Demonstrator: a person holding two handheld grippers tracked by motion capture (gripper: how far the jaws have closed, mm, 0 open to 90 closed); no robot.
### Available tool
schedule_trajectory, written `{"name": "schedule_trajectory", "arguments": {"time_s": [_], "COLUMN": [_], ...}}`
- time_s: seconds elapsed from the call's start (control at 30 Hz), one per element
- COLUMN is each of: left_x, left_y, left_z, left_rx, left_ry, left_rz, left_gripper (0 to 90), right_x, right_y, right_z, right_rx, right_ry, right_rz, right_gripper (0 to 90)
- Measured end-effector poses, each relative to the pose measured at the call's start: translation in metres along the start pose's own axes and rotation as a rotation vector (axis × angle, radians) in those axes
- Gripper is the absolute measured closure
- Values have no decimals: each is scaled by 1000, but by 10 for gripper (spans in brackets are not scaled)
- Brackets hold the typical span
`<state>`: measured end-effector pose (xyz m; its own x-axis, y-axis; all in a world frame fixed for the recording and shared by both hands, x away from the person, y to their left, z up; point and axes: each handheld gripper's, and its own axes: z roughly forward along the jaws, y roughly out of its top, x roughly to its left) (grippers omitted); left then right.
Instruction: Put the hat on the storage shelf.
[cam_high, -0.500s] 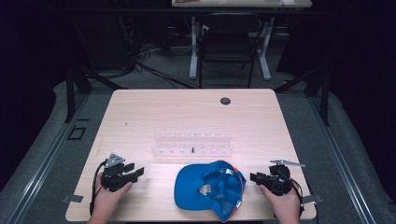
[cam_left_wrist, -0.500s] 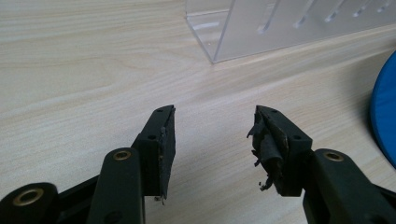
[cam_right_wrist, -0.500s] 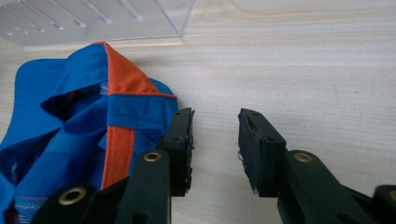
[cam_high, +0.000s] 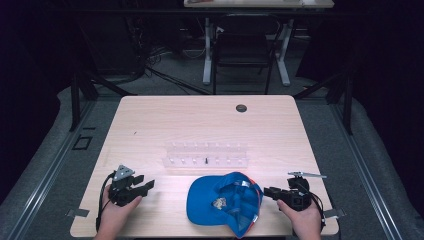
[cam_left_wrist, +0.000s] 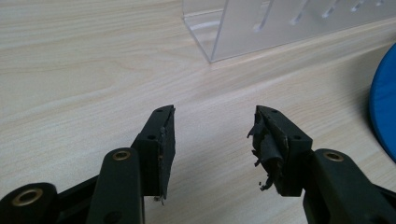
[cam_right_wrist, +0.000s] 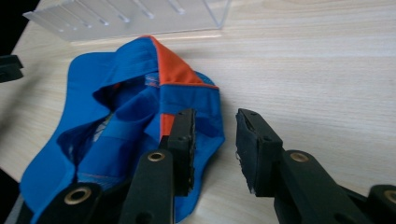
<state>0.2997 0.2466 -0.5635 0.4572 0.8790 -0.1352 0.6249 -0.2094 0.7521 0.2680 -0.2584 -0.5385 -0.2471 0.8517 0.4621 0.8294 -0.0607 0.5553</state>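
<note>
The blue cap (cam_high: 226, 202) lies upside down at the table's near edge between the grippers; the right gripper (cam_right_wrist: 215, 140), part open and empty, sits at its rim, and may drag it; the left gripper (cam_left_wrist: 212, 135) gapes empty; the clear rack (cam_high: 206, 154) stands beyond, risking a knock.

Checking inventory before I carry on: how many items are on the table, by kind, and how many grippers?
Caps: 1, the blue cap, lying upside down at the near edge
Clear racks: 1, the clear acrylic rack behind the cap
Grippers: 2, the left gripper and the right gripper, both open and empty
Total: 4
</note>
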Motion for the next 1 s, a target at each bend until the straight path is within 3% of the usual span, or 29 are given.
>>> {"name": "schedule_trajectory", "arguments": {"time_s": [0.4, 0.6, 0.7, 0.8, 1.0], "left_x": [-3, -4, -6, -7, -8], "left_y": [1, 2, 2, 3, 3], "left_z": [2, 3, 3, 3, 4], "left_rx": [18, 12, 17, 11, 15], "left_ry": [3, -2, -2, -2, -1], "left_rz": [24, 28, 31, 40, 42], "left_gripper": [492, 492, 492, 492, 491], "right_x": [13, 16, 15, 16, 16], "right_y": [-3, -3, 2, 0, -11], "right_z": [3, -2, -5, -7, 1], "right_rx": [33, 29, 53, 60, 83], "right_ry": [28, 80, 121, 102, 115], "right_rz": [-18, 9, 30, 23, 22], "right_gripper": [637, 616, 614, 613, 614]}}
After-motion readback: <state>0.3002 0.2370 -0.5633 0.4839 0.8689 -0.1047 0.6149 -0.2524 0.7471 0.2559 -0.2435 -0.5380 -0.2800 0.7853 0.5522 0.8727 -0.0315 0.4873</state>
